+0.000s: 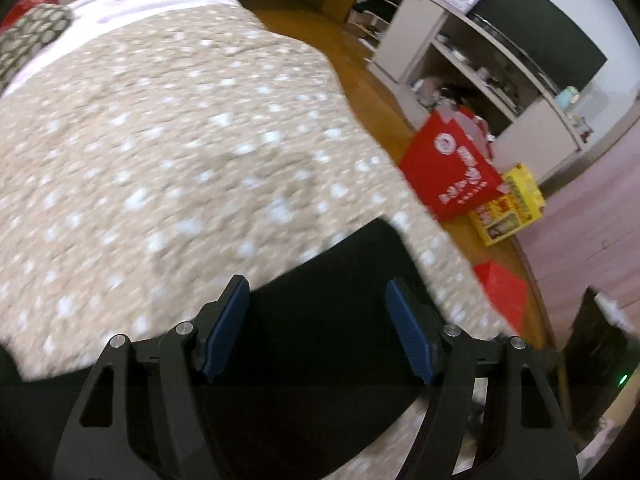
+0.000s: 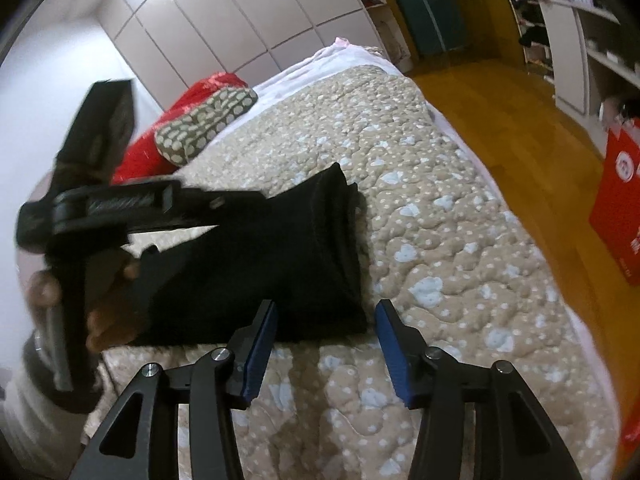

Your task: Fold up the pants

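Black pants (image 2: 280,256) lie folded into a compact stack on the beige spotted quilt (image 2: 440,240) of a bed. In the left wrist view the pants (image 1: 320,320) lie under and between the fingers. My left gripper (image 1: 318,304) is open and empty, just above the pants; its body also shows in the right wrist view (image 2: 120,204), held by a hand at the left over the stack. My right gripper (image 2: 326,316) is open and empty, hovering at the near edge of the stack.
A spotted pillow (image 2: 204,124) and red bedding (image 2: 160,136) lie at the head of the bed. A red bag (image 1: 448,168) and yellow box (image 1: 508,204) stand on the wooden floor (image 2: 520,120) beside white shelves (image 1: 480,72). White wardrobes (image 2: 240,12) line the wall.
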Action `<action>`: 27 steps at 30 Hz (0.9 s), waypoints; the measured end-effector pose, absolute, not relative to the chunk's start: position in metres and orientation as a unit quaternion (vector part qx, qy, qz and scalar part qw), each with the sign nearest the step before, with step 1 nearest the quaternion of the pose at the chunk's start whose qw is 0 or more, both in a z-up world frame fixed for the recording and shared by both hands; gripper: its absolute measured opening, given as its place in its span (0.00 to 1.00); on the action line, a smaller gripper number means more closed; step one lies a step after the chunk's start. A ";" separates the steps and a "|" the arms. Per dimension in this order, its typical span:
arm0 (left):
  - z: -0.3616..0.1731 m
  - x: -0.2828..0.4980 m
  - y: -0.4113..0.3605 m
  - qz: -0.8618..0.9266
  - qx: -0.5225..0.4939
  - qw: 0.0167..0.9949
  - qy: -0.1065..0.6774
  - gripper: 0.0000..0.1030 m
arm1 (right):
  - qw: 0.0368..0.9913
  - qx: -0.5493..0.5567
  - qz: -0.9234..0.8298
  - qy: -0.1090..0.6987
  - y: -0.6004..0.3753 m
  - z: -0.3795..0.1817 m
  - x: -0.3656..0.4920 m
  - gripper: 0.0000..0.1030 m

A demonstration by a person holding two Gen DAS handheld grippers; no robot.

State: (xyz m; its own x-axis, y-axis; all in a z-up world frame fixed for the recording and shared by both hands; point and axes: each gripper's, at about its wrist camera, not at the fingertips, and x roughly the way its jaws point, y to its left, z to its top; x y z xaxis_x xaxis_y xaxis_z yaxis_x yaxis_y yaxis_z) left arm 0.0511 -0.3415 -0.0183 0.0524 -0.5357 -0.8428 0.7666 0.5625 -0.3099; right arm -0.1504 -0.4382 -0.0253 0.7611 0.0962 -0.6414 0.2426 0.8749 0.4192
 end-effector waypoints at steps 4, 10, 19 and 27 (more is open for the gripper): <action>-0.025 0.046 -0.370 -0.469 0.140 0.699 0.521 0.69 | 0.904 0.264 -0.032 0.335 -0.438 -0.029 -0.144 0.53; -0.038 0.038 -0.394 -0.468 0.176 0.692 0.521 0.69 | 0.903 0.283 -0.029 0.322 -0.439 -0.031 -0.135 0.56; -0.033 0.039 -0.387 -0.478 0.154 0.697 0.512 0.39 | 0.908 0.276 -0.028 0.314 -0.437 -0.023 -0.117 0.14; 0.046 0.060 -0.303 -0.464 0.088 0.749 0.465 0.39 | 0.939 0.207 0.027 0.273 -0.395 0.039 -0.103 0.13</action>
State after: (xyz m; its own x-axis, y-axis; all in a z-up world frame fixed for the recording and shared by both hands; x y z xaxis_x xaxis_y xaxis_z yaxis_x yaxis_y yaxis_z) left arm 0.0595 -0.3032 0.0456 0.1373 -0.6121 -0.7788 0.7768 0.5544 -0.2988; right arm -0.1025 -0.3946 0.0390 0.8499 0.1633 -0.5010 0.0626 0.9128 0.4036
